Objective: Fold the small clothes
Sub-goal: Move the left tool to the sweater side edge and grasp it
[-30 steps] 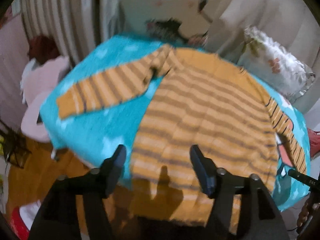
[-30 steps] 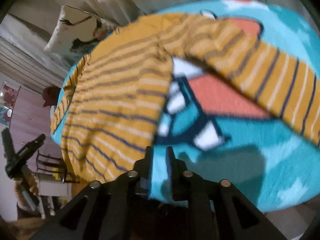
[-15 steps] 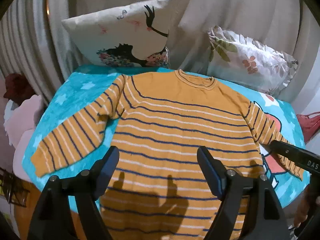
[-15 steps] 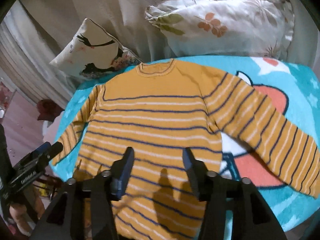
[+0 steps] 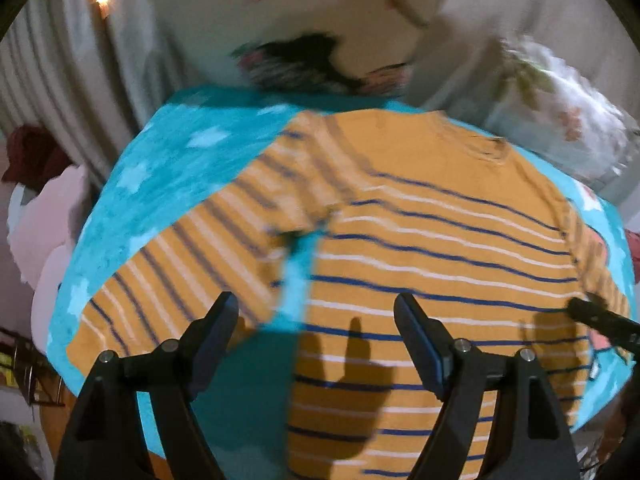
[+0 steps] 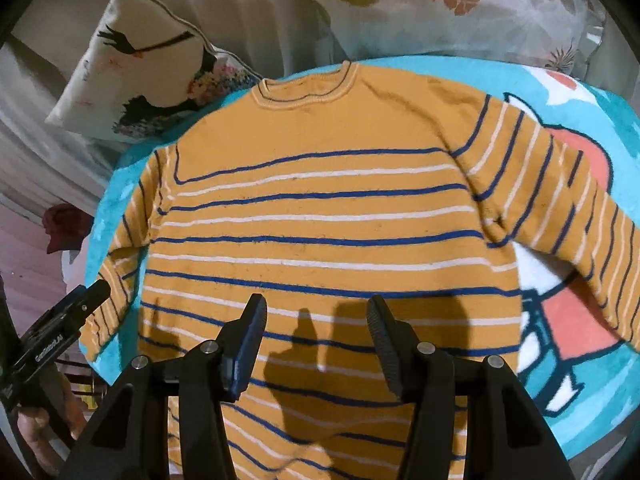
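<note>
Teal blanket (image 6: 592, 412), pillows behind | striped sweater (image 6: 320, 200) flat, sleeves out, unfolded | left gripper (image 5: 316, 320) spread, empty | right gripper (image 6: 316, 320) jaws parted, just widened, empty | step: pre-fold approach | next: likely pinch a sleeve, fold inward

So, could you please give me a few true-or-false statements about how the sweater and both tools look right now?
1. The orange striped sweater lies spread flat on the turquoise blanket. True.
2. The right tool is clamped on the hem. False: it is open, with nothing gripped.
3. The left tool is open and empty. True.
4. Both sleeves are folded across the chest. False: they lie out to the sides.
5. Two pillows sit beyond the collar. True.
</note>
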The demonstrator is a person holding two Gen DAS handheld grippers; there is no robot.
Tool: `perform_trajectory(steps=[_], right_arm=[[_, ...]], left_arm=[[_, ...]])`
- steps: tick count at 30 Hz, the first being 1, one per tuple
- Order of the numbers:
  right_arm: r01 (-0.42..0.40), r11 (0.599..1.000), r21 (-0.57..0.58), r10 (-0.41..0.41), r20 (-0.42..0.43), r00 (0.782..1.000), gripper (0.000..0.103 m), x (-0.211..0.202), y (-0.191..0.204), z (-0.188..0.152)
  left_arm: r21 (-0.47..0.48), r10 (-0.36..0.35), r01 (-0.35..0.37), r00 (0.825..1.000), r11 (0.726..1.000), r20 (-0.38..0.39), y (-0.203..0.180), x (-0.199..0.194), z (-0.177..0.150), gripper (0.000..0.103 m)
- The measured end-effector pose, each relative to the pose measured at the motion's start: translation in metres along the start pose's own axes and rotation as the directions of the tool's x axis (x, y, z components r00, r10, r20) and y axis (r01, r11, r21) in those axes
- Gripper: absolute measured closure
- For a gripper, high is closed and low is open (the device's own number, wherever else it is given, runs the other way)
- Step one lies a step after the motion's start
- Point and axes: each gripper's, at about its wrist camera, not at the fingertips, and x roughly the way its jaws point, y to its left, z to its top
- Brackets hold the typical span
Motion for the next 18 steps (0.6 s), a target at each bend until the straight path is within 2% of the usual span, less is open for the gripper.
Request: perform_trajectory(steps=[4, 6, 8, 13, 18], right_arm=[[0.021, 1.0, -0.007, -0.021, -0.029, 0.999, 0.046, 0.015, 0.015, 0.002], [0.027, 0.999, -0.02, -0.028, -0.046, 0.999, 0.046, 0.022, 0.024, 0.002], [0.031, 0.999, -0.034, -0.033, -0.058, 0.998, 0.046, 0.028, 0.032, 0.002], [0.041, 0.998, -0.039, -0.045, -0.092, 0.995, 0.046, 0.041, 0.046, 0.002], [0.042, 0.997, -0.069, -0.049, -0.107, 0.993, 0.046, 0.049, 0.063, 0.001]], left_arm=[[-0.072, 0.072, -0.075, 0.997, 0.995, -0.035, 0.062, 0.018, -0.008, 0.024], [-0.128, 0.118, -0.124, 0.992, 0.984, -0.053, 0.102, 0.023, -0.015, 0.024], [-0.189, 0.133, -0.145, 0.988, 0.971, -0.074, 0.138, 0.027, -0.022, 0.024], [-0.315, 0.118, -0.149, 0.986, 0.937, -0.117, 0.208, 0.031, -0.046, 0.024], [-0.329, 0.046, -0.084, 0.992, 0.941, -0.12, 0.216, 0.036, -0.054, 0.024]])
